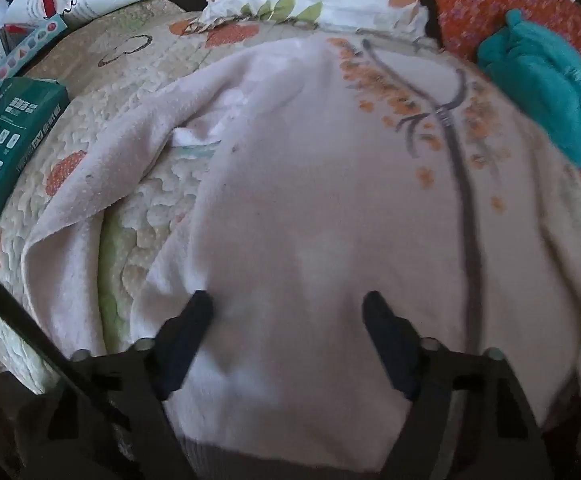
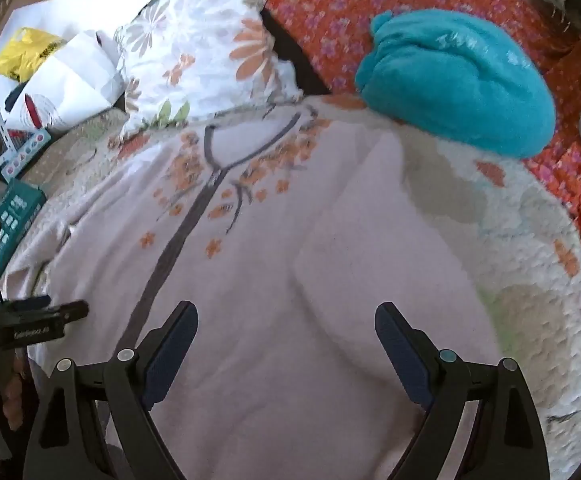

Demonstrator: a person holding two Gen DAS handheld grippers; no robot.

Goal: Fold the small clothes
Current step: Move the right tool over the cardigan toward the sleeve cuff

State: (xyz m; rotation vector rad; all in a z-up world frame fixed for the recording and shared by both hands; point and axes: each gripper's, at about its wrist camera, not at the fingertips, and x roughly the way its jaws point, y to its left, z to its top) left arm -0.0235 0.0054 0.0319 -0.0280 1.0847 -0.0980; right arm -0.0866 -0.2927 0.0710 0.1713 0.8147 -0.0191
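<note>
A pale pink fleece garment (image 1: 310, 208) with a grey zip line and orange flowers lies spread flat on a quilted bedspread. One sleeve (image 1: 102, 168) trails off to the left. My left gripper (image 1: 288, 300) hovers over the garment's lower part, jaws apart with only flat cloth below. In the right wrist view the same garment (image 2: 290, 260) fills the middle. My right gripper (image 2: 286, 312) stands wide open above its lower right half, holding nothing. The left tool's black body (image 2: 30, 320) shows at the left edge.
A teal fleece bundle (image 2: 462, 80) lies on an orange flowered cover (image 2: 370, 0) at the back right. A flowered pillow (image 2: 202, 52) sits at the back. A green box (image 1: 6, 140) and a white bag (image 2: 62, 80) lie left. The quilted bedspread (image 2: 530, 280) shows right.
</note>
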